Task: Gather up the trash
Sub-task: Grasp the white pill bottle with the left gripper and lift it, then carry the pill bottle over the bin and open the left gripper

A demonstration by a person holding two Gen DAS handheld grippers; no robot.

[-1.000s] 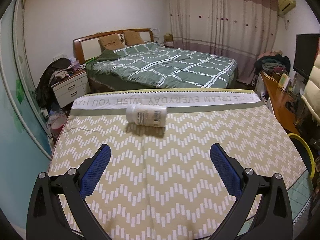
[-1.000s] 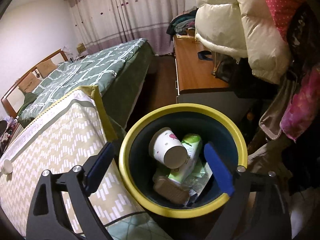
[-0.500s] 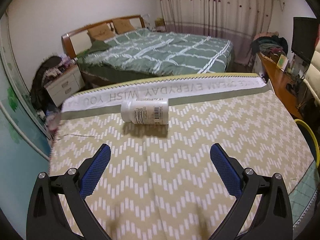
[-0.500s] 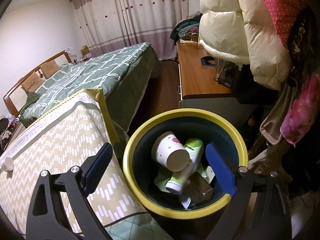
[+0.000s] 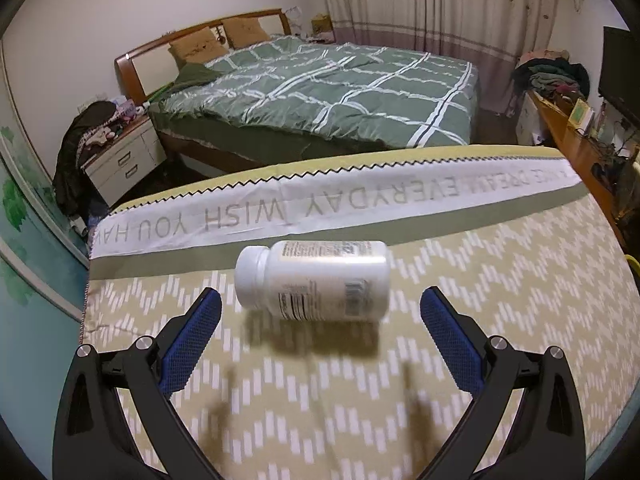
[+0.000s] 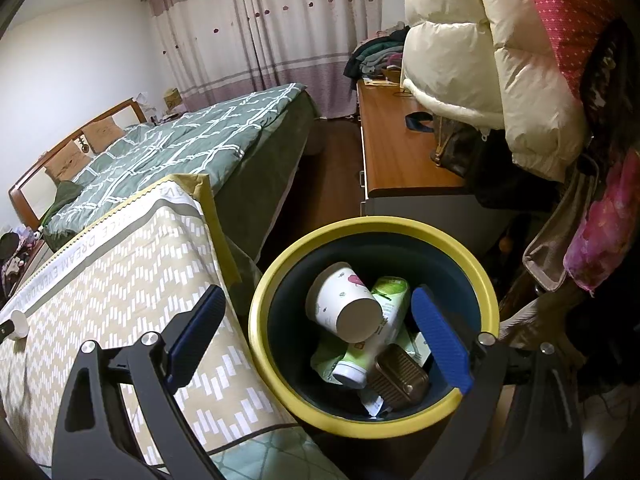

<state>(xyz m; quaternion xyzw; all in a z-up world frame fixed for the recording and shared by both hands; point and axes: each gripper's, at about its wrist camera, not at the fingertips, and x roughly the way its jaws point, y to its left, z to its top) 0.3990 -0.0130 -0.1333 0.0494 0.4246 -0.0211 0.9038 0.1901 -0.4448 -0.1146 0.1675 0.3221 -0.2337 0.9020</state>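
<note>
A: Since the bottle [image 5: 312, 280] lies on its side, which way does its long axis run against the left gripper [image 5: 320, 316]?

B: Across it. The cap points left and the base right, so the axis runs from one blue pad to the other. The jaws stand wide apart with nothing in them, and the bottle sits just ahead of the tips, centred in the gap and a bit narrower than it.

A: So closing would press cap and base, not the round sides?

B: That is my reading. Pushing forward a little and squeezing end to end looks workable, though a round bottle may roll on the cloth if nudged first.

A: Which hand is nearer?

B: The left, clearly. The right gripper [image 6: 316, 320] hangs over the bin [image 6: 280, 280] beside the tabletop [image 5: 480, 320], jaws apart and empty. From there the bottle is only a small white shape at the far left edge.

A: What is in the bin?

B: A paper cup [image 6: 344, 308], a green tube [image 6: 380, 332], a brown tin [image 6: 400, 372] and some wrappers.

A: And the surface and room?

B: A beige zigzag cloth with a lettered white band along its far edge covers the tabletop. Beyond it, a bed [image 5: 320, 92] with a green checked quilt, curtains, and a nightstand at left.
</note>
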